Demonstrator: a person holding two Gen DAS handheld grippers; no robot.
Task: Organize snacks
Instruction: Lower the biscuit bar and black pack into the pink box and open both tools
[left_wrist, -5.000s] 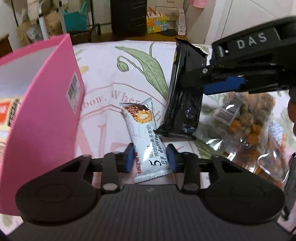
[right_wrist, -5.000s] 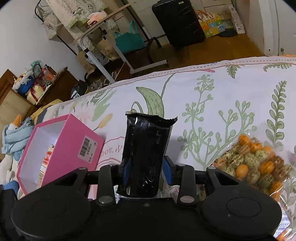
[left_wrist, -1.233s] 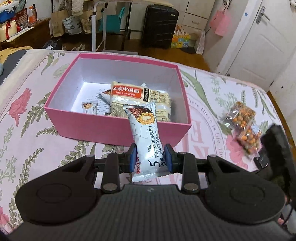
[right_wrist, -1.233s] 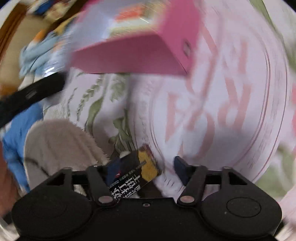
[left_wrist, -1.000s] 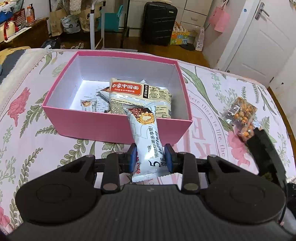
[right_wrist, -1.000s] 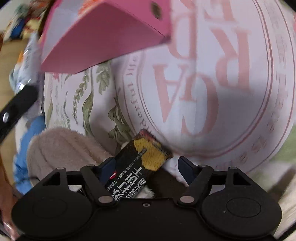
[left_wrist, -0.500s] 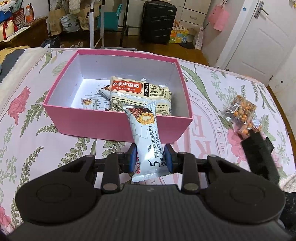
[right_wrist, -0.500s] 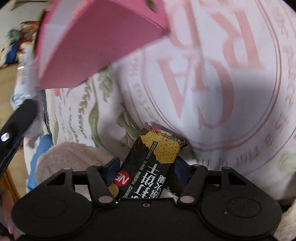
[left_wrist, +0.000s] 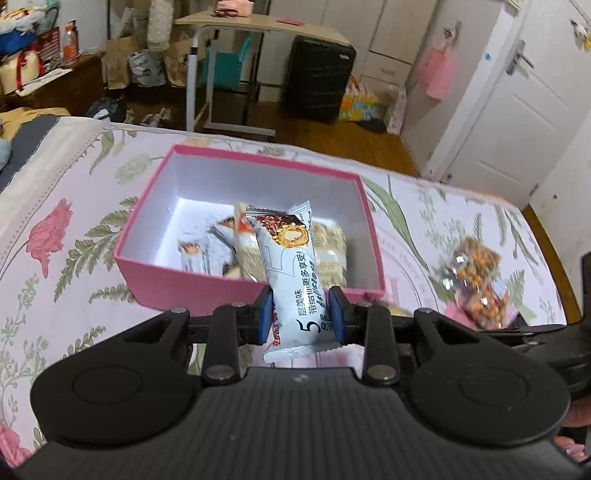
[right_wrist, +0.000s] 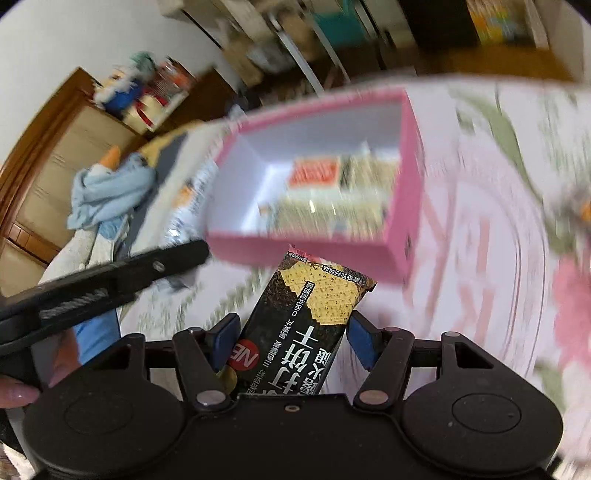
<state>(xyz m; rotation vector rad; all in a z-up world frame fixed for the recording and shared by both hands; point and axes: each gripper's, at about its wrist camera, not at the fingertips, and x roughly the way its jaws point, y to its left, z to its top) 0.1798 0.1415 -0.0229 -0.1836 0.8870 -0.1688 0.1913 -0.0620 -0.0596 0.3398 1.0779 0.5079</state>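
— Where does the box (left_wrist: 236, 293) sit?
— On the bedspread (left_wrist: 59, 236), ahead of both grippers, with packets (left_wrist: 325, 247) inside.
— And the nut bags (left_wrist: 480, 280)?
— Right of the box, on the bedspread. A suitcase (left_wrist: 317, 92) stands behind, on the floor.

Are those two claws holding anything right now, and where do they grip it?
Left gripper pinches the pale snack bar near its lower end; right gripper clamps the black cracker pack around its middle.
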